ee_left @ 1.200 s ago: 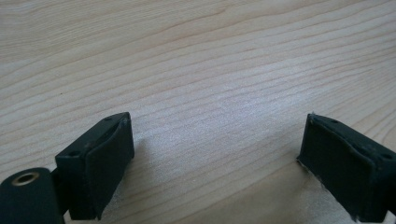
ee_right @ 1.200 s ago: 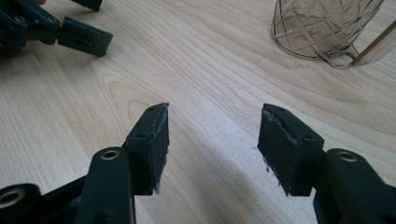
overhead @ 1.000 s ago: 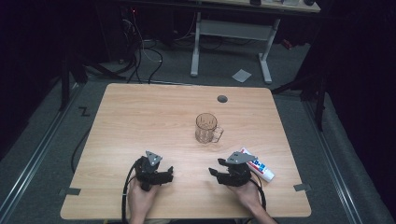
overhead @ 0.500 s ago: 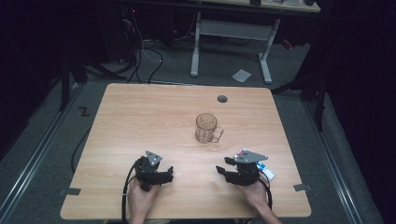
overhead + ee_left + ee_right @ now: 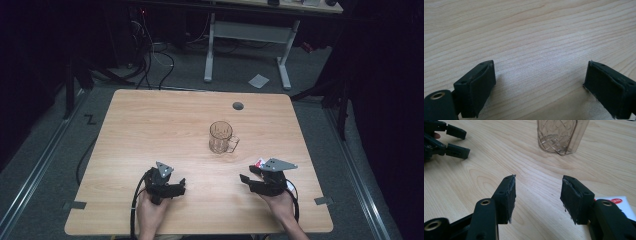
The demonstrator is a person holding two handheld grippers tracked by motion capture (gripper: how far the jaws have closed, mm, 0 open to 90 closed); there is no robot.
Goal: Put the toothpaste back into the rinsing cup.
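Wooden table [image 5: 150, 130]: glass mug [image 5: 221, 137] stands beyond the empty right gripper [image 5: 246, 181].

Glass mug [image 5: 221, 137] stands mid-table [image 5: 150, 130], tube [image 5: 259, 162] nearer, rightward.

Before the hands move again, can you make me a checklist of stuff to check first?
1. Right tongs open with nothing between them: ok.
2. Left tongs open and empty over bare wood: ok.
3. Glass mug standing upright on the table: ok.
4. White and red tube lying flat beside the right tongs, not gripped: ok.
5. Path from the right tongs to the glass mug free of other things: ok.
6. Whether the glass mug has anything inside: cannot tell.
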